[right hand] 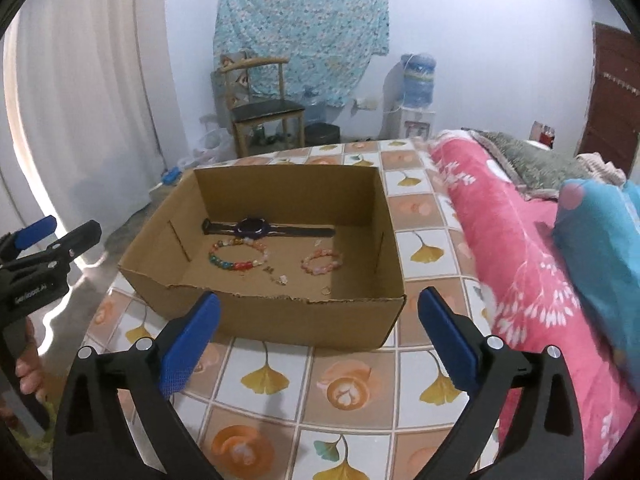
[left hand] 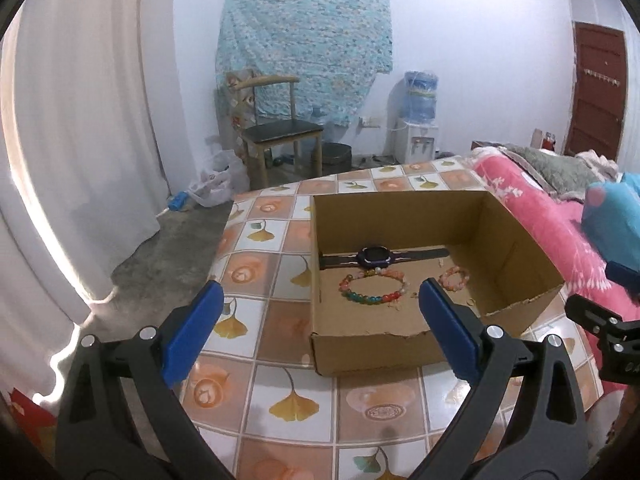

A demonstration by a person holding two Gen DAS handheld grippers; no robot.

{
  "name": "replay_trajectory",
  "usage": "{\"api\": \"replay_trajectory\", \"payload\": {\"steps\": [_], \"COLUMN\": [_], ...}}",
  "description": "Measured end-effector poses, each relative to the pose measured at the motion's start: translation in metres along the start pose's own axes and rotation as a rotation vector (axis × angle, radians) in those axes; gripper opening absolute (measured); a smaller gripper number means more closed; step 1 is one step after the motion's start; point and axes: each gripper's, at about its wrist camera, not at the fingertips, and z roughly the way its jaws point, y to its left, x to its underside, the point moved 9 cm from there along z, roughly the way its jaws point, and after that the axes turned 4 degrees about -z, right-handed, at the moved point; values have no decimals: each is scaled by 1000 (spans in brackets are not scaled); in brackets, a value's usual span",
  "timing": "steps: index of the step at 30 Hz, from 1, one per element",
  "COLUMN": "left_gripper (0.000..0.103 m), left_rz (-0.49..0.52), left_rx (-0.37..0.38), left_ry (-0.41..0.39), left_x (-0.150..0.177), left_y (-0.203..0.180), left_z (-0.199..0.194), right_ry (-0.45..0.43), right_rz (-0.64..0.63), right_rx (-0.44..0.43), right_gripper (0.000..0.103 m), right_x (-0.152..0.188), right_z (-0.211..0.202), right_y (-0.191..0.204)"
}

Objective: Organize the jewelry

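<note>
L gripper (left hand: 320,312): fingers spread wide, nothing between the pads; hovers over the tiled table, near-left corner of the box.
R gripper (right hand: 318,316): fingers spread wide too, empty; hangs just in front of the box's near wall.
Cardboard box (right hand: 312,316): open top, torn near rim, sits on the table; all the jewelry I can see lies inside it.
Smartwatch (right hand: 252,227): dark strap laid flat along the back wall.
Multicolour bead bracelet (right hand: 238,255): just in front of the watch, left part of the floor, apart from the watch.
Pink bead bracelet (right hand: 322,262): right of it, well apart from the multicolour one.
Small bits (right hand: 280,278): tiny pieces, prob earrings/ring, loose near the front; too small to tell.
Table (right hand: 264,380): ginkgo-leaf tile cloth, pink blanket (right hand: 520,264) at its right edge.
Stage, my read: looks near done, items in box, both grippers clear.
Risk 1: low pass over the torn rim could snag a finger and drag the light box.
Risk 2: small bits are hard to pinch w/ wide pads; could flick out or get pushed under a bracelet.
Risk 3: grippers close together; may knock each other if both reach in.
</note>
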Motion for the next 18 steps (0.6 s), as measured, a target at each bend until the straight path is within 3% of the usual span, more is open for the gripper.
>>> {"api": "replay_trajectory", "payload": {"steps": [10, 18], "left_gripper": [95, 95], "left_rz": [-3, -20], "left_rx": [5, -9], "left_ry": [86, 190], "left_x": [18, 41], "left_y": [-18, -20], "left_z": [6, 19], "right_ry": [29, 136], "right_rz": [22, 48], "right_rx": [30, 42], "right_gripper": [96, 96], "right_x": [4, 23], "right_z": [4, 22], "right_y": [-2, -5]}}
